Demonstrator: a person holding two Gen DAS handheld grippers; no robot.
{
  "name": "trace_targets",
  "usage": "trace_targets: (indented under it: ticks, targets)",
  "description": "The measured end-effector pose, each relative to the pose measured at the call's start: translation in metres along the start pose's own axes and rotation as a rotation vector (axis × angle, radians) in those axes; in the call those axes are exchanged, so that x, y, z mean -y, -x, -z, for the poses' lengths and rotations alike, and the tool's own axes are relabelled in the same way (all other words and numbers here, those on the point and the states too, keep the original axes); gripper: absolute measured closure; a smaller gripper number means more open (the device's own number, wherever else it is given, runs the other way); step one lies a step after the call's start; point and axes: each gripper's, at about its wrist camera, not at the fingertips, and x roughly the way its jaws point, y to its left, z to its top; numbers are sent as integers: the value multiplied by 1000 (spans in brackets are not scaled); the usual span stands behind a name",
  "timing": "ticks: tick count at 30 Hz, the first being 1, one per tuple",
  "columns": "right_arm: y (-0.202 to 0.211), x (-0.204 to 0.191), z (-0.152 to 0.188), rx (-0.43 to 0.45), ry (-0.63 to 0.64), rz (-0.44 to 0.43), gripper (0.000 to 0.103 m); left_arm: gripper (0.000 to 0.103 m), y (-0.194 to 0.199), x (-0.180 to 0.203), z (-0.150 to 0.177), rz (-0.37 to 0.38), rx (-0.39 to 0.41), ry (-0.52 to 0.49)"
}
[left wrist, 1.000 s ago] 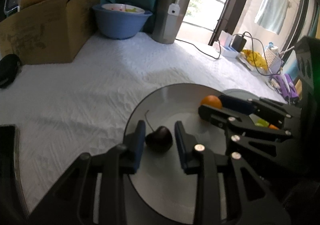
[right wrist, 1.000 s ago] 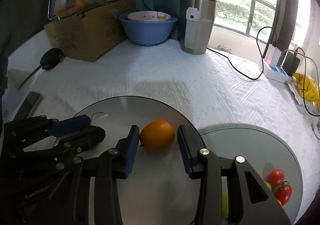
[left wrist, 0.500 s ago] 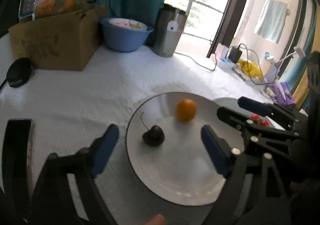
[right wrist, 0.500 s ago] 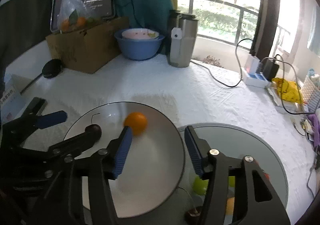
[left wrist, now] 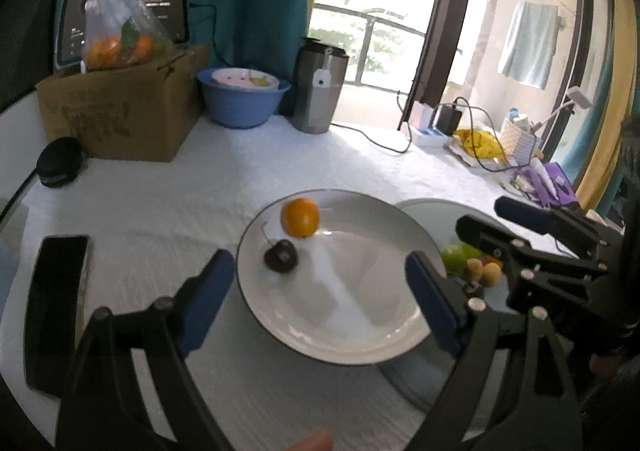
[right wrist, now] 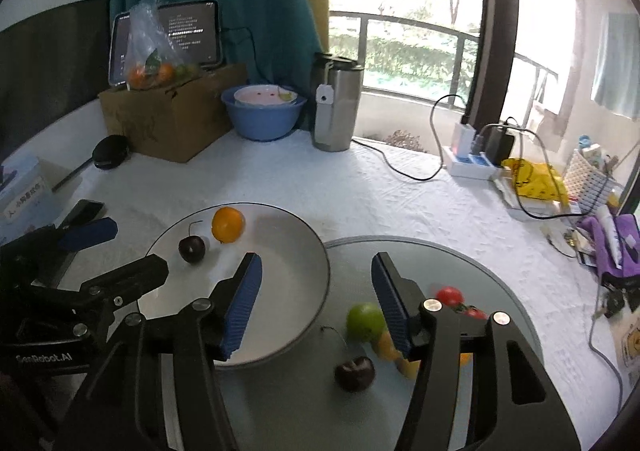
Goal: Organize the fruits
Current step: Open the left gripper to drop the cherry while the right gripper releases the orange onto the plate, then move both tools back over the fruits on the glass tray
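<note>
A white plate [left wrist: 340, 347] holds an orange [left wrist: 300, 217] and a dark cherry [left wrist: 281, 255] close together at its far left. My left gripper [left wrist: 316, 279] hangs above and short of the plate, wide open and holding nothing. In the right wrist view the orange [right wrist: 228, 225] and cherry [right wrist: 192, 248] lie on the white plate [right wrist: 288, 275]. My right gripper [right wrist: 316, 267] is open and empty over the seam between that plate and a grey plate [right wrist: 460, 259]. The grey plate carries a green fruit [right wrist: 364, 321], another cherry [right wrist: 355, 373] and small tomatoes [right wrist: 449, 295].
A black phone [left wrist: 56, 307] lies left of the white plate. At the back stand a cardboard box [left wrist: 120, 119] with bagged oranges, a blue bowl [left wrist: 242, 103] and a steel tumbler [left wrist: 320, 91]. A cable [right wrist: 404, 171] and power strip cross the white cloth at right.
Both grippers let go and opened: the left off the cherry, the right off the orange. Both pulled back and up. The orange rolled left, closer to the cherry.
</note>
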Motion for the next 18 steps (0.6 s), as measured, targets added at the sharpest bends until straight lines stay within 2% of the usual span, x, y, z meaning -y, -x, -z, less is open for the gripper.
trace_targets:
  ticks: [9, 18]
  targets:
    - [30, 24, 18, 28, -35, 53, 43, 15, 6, 28, 12, 38, -7, -54]
    - [42, 62, 43, 16, -95, 114, 43, 15, -3, 68, 25, 92, -42, -124]
